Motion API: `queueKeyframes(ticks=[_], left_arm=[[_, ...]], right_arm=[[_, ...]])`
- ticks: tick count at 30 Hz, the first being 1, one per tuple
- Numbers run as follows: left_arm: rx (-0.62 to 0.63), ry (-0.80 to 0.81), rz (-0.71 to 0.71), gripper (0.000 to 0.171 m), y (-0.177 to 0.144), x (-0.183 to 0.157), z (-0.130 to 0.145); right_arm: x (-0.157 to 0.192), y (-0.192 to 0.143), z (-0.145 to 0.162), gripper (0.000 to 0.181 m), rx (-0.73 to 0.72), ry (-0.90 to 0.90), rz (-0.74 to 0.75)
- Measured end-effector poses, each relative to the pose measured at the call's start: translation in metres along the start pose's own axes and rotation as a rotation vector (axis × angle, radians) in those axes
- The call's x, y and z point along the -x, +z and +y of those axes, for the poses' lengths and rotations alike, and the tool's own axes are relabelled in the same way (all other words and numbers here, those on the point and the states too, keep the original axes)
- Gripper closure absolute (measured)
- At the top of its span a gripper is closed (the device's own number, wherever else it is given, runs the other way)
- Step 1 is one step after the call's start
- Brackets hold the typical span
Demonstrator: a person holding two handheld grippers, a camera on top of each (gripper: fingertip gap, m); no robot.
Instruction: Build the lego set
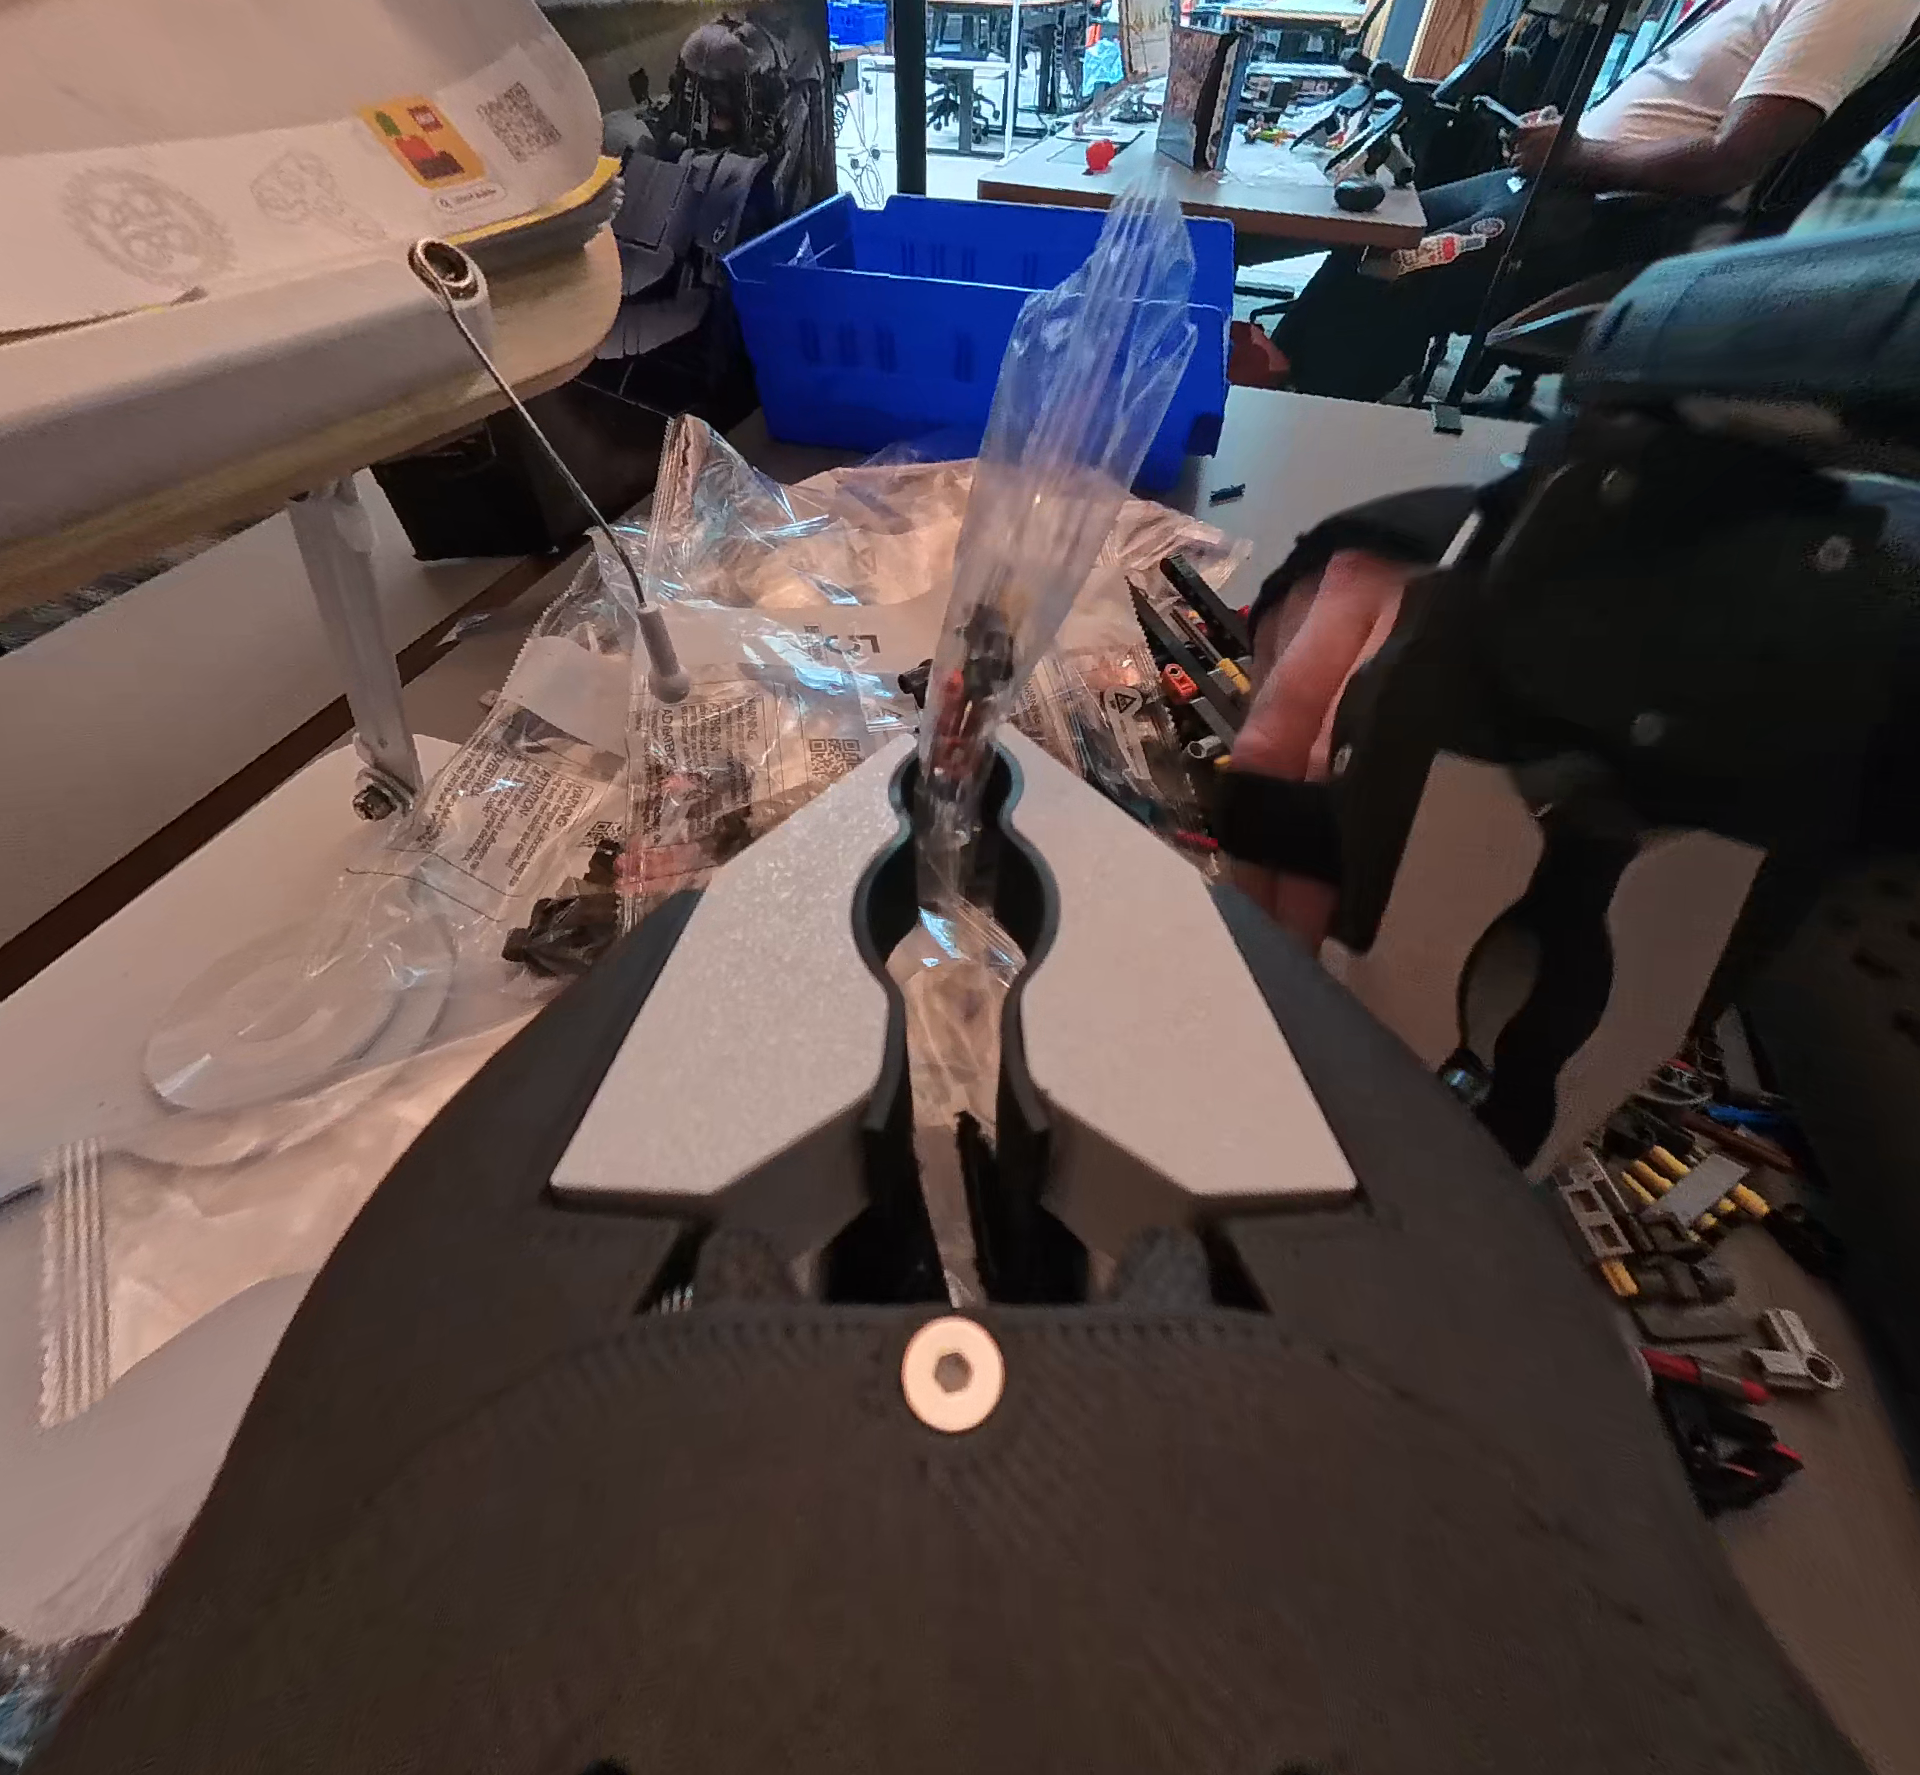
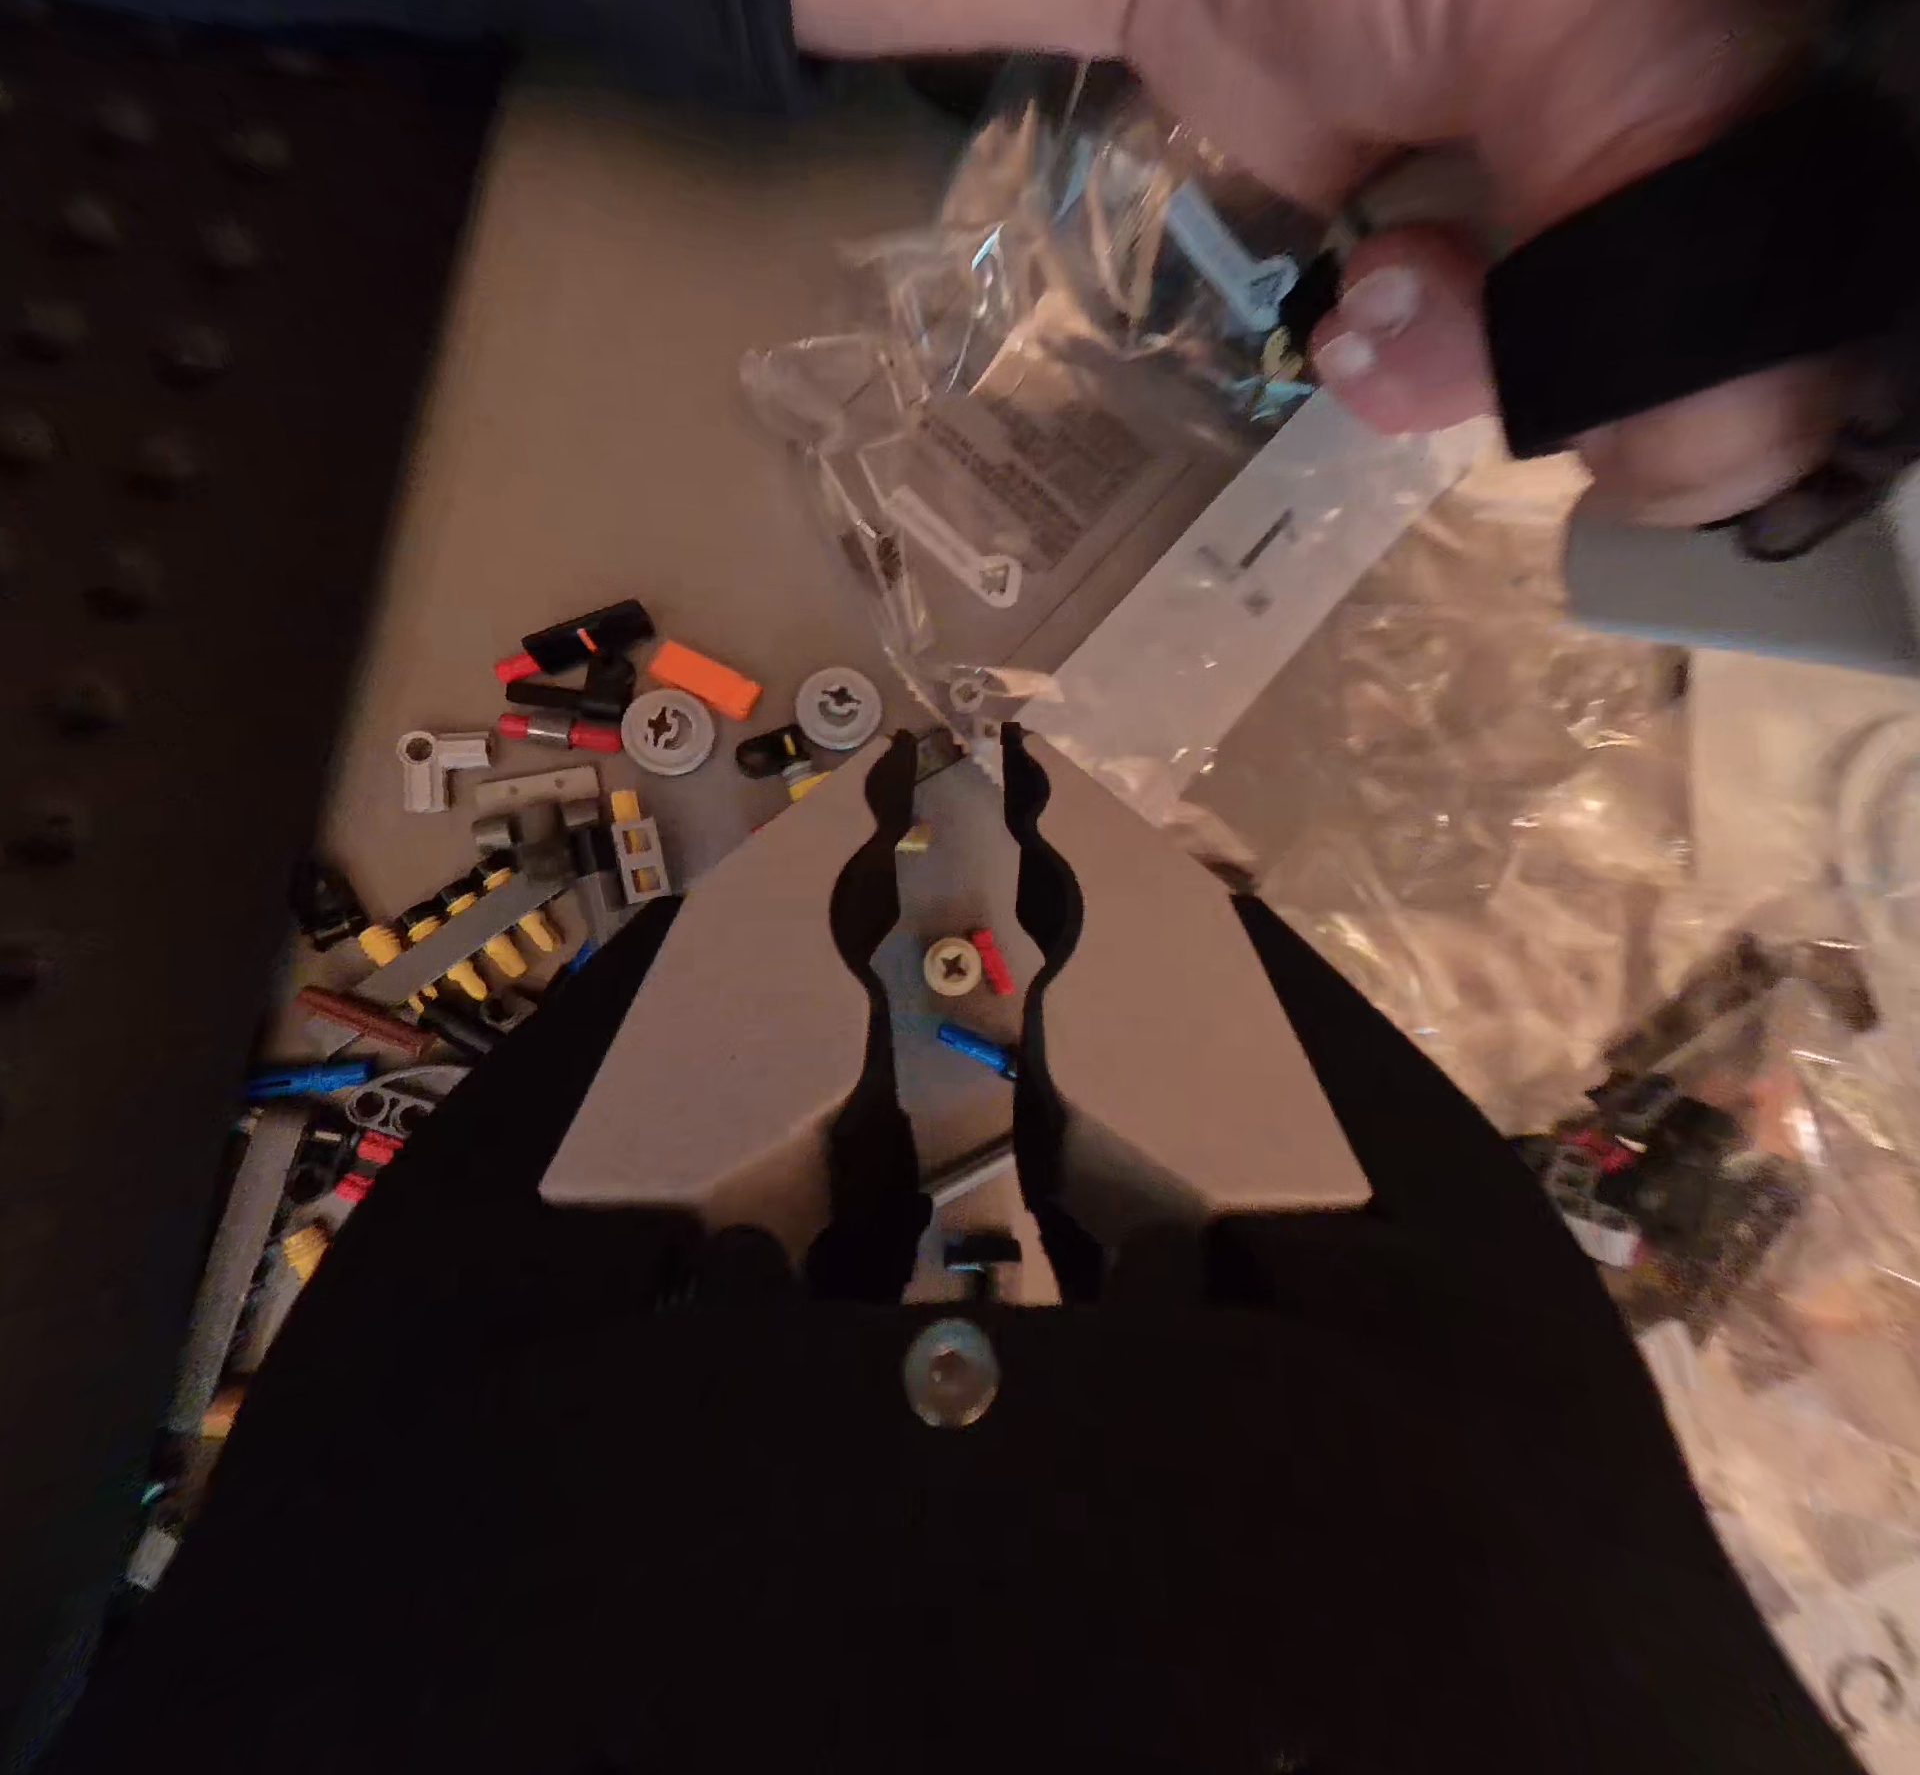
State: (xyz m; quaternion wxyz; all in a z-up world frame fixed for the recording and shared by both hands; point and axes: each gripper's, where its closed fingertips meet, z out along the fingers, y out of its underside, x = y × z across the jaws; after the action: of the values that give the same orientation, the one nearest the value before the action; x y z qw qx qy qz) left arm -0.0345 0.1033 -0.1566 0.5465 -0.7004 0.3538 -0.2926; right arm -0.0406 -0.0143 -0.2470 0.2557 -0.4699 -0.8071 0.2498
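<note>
Lego pieces (image 2: 540,852) loose on tan table (image 2: 623,375), workshop behind.

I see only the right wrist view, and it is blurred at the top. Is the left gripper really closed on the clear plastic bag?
Observer: Yes. The left gripper is shut on the clear plastic bag, which stands upright from between its fingers.
Operator: Is the bag empty?
Observer: No. Small black and red pieces sit low inside it, just above the fingertips.
Operator: What stands behind it?
Observer: A blue plastic bin, on the table beyond the heap of bags.
</note>
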Motion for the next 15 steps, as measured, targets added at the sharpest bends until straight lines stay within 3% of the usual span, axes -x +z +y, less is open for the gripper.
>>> queueKeyframes(ticks=[8,15], left_arm=[[0.0,0.004,0.002,0.167,0.0,-0.001,-0.001],[0.005,0.006,0.001,0.167,0.0,-0.001,0.0]], right_arm=[[0.007,0.022,0.012,0.166,0.103,0.065,-0.038],[0.004,0.02,0.013,0.173,0.106,0.054,-0.019]])
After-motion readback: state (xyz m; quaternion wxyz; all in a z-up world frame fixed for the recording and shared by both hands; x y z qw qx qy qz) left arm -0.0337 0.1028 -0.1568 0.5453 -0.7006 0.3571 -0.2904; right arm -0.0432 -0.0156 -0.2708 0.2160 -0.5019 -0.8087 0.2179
